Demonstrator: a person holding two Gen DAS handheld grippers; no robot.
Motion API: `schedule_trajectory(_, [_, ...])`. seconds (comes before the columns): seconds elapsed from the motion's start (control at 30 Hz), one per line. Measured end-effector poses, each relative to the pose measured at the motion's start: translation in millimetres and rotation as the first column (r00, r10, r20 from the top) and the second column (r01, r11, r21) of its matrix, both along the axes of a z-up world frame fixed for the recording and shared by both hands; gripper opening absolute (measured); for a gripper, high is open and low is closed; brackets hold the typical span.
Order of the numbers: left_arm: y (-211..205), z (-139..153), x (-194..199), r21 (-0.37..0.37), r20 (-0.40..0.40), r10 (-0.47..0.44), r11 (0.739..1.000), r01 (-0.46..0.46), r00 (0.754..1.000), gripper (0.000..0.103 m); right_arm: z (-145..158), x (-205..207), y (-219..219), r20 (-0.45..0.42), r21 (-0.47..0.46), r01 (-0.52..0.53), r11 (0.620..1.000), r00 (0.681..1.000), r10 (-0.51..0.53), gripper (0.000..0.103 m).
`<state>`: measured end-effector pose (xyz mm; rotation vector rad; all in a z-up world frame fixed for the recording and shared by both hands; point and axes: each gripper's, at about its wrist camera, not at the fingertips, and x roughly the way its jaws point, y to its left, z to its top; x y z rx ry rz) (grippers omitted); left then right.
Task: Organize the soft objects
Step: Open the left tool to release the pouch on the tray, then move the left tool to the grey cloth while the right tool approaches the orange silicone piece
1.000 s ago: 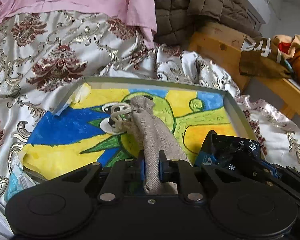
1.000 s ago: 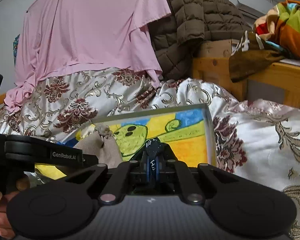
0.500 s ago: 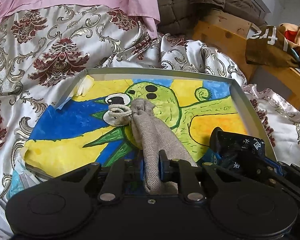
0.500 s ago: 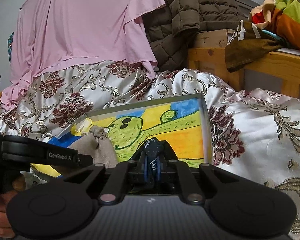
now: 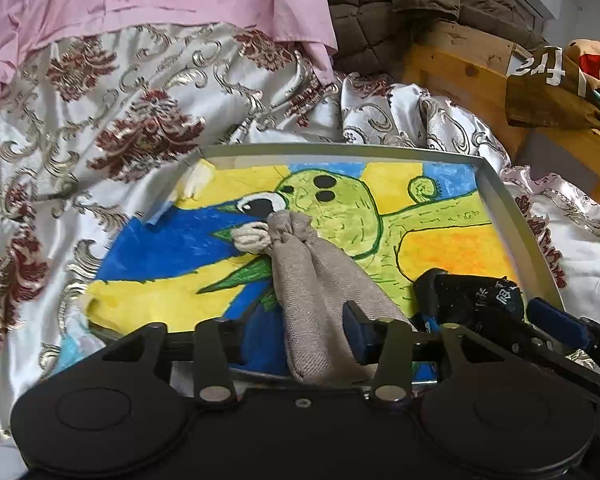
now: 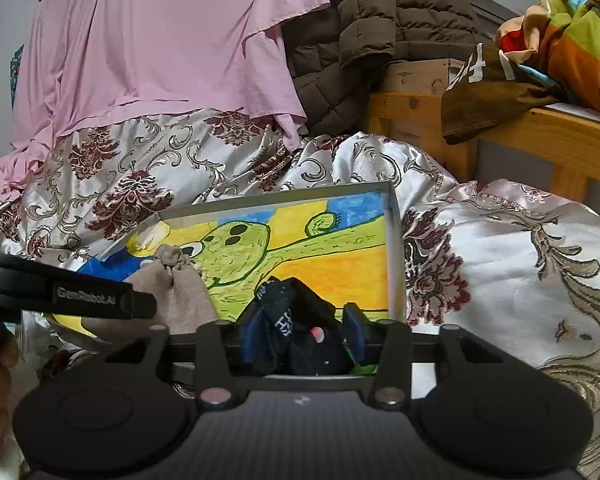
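Observation:
A beige drawstring pouch [image 5: 316, 280] lies on the painted tray [image 5: 512, 216], its tied cord end pointing away. My left gripper [image 5: 300, 332] is open, its fingers spread either side of the pouch's near end. A black pouch with white print [image 6: 296, 320] lies at the tray's near right; it also shows in the left wrist view [image 5: 472, 300]. My right gripper [image 6: 300, 332] is open around it, fingers apart. The beige pouch [image 6: 176, 284] and the tray's right rim [image 6: 394, 248] show in the right wrist view.
The tray rests on a silver and maroon floral bedspread [image 5: 100, 120]. A pink garment [image 6: 160, 48] and a brown quilted jacket [image 6: 380, 20] hang behind. A wooden frame [image 6: 520, 132] with colourful clothes [image 6: 560, 40] stands to the right.
Both grippers have opened, letting go of their pouches, which now lie on the tray. Both cameras have moved down and closer to the tray.

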<state>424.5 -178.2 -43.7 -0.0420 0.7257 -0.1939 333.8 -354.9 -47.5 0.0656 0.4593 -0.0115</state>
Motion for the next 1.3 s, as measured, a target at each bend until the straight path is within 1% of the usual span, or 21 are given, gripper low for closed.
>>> schedule_trajectory(0.03, [1,2,-2,-0.001,0.003,0.006,1.0,-0.006,1.0,0.052,1,-2,-1,0.0,0.006,0.002,1.0,1.0,-0.002,0.056])
schedule_trajectory(0.07, [2,4,-5,-0.004,0.004,0.014,1.0,-0.014,1.0,0.053,1,-3,-2,0.001,0.012,0.003,1.0,1.0,-0.003,0.058])
schedule_trajectory(0.13, [6,10,-11,-0.011,0.011,0.028,1.0,-0.027,1.0,0.06,5,-8,-5,0.008,0.021,0.007,1.0,1.0,-0.007,0.066])
schedule_trajectory(0.17, [9,13,-15,-0.011,0.016,0.032,0.999,-0.032,0.999,0.062,7,-11,-6,0.015,0.023,0.01,1.0,1.0,-0.01,0.068])
schedule_trajectory(0.2, [11,16,-20,-0.012,0.021,0.035,0.999,-0.035,0.999,0.064,9,-15,-7,0.022,0.028,0.011,1.0,1.0,-0.012,0.073])
schedule_trajectory(0.27, [15,22,-30,-0.011,0.033,0.038,0.999,-0.037,0.999,0.066,13,-21,-10,0.034,0.043,0.012,0.999,0.999,-0.013,0.077])
schedule_trajectory(0.33, [20,28,-41,-0.013,0.042,0.042,0.999,-0.041,0.998,0.069,16,-29,-13,0.04,0.062,0.014,0.998,0.999,-0.017,0.083])
schedule_trajectory(0.43, [28,35,-58,-0.016,0.057,0.045,0.999,-0.044,0.997,0.071,23,-41,-16,0.057,0.08,0.019,0.997,0.998,-0.024,0.089])
schedule_trajectory(0.47, [31,38,-65,-0.018,0.064,0.046,0.999,-0.045,0.997,0.072,26,-46,-15,0.066,0.082,0.017,0.996,0.998,-0.022,0.09])
schedule_trajectory(0.53, [37,44,-77,-0.026,0.078,0.052,0.998,-0.05,0.996,0.074,33,-56,-14,0.089,0.086,0.007,0.996,0.996,-0.015,0.097])
schedule_trajectory(0.63, [49,53,-98,-0.051,0.109,0.064,0.997,-0.059,0.992,0.079,44,-72,-10,0.136,0.079,-0.007,0.997,0.991,-0.004,0.101])
schedule_trajectory(0.77, [65,64,-130,-0.067,0.156,0.076,0.996,-0.066,0.985,0.082,55,-99,1,0.185,0.065,-0.003,0.998,0.983,-0.009,0.103])
schedule_trajectory(0.87, [77,71,-156,-0.076,0.194,0.085,0.995,-0.072,0.977,0.085,60,-118,12,0.198,0.036,0.015,0.999,0.98,-0.022,0.103])
schedule_trajectory(0.93, [86,74,-175,-0.075,0.223,0.086,0.995,-0.07,0.971,0.089,63,-134,21,0.211,0.022,0.017,1.0,0.977,-0.021,0.103])
schedule_trajectory(1.0, [93,74,-193,-0.076,0.247,0.088,0.995,-0.072,0.965,0.09,65,-149,29,0.22,0.018,0.015,1.0,0.975,-0.019,0.103])
schedule_trajectory(1.13, [109,71,-226,-0.094,0.27,0.09,0.993,-0.067,0.959,0.091,65,-183,46,0.229,0.013,-0.002,1.0,0.973,0.0,0.103])
schedule_trajectory(1.3, [126,62,-263,-0.085,0.296,0.078,0.995,-0.056,0.952,0.092,61,-219,69,0.219,-0.019,-0.01,1.0,0.976,0.014,0.103])
